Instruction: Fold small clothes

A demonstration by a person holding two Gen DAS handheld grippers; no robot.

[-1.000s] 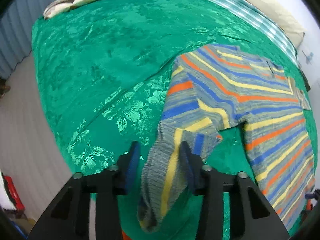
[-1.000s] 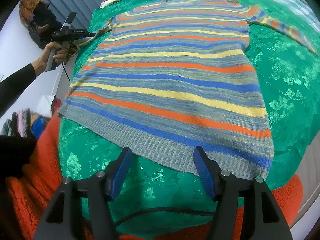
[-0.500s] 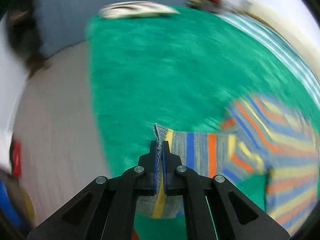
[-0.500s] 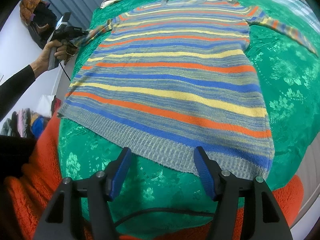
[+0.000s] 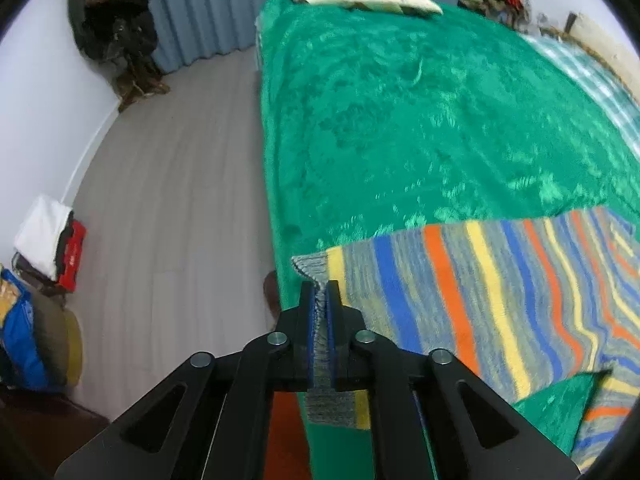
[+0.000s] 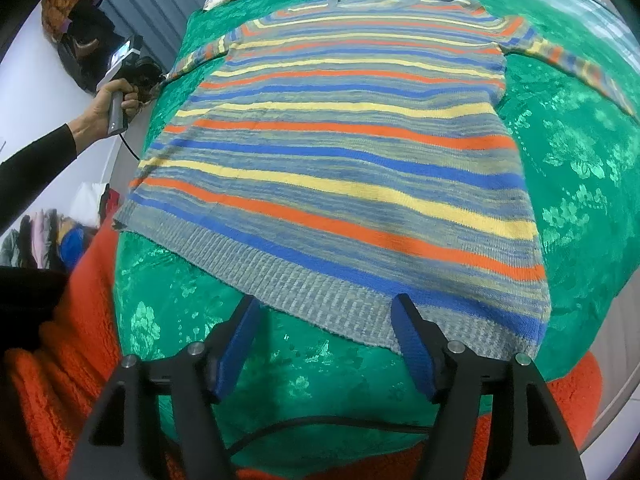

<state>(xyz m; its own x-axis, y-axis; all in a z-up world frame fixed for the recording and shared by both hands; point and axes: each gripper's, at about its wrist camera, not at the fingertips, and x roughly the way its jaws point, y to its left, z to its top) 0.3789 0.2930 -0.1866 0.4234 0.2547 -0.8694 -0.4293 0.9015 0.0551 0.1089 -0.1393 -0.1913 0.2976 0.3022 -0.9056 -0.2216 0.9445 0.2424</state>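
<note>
Because you wanted the sleeve stretched flat before folding, your left gripper (image 5: 319,300) clamped the grey cuff of the striped knitted sweater (image 5: 460,292), its jaws having just eased slightly, at the left edge of the green floral bedspread (image 5: 400,120). Your right gripper (image 6: 326,344) waited, jaws apart and empty, over the sweater's hem at the near edge.

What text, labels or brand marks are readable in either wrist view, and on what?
No readable text in either view.
Striped sweater: stripes only, no label showing.
Green bedspread: flower pattern, no writing.
Red item in the floor pile: any print is too small and blurred to read.
Lit screen on the left gripper's handle: glare, nothing legible.
</note>
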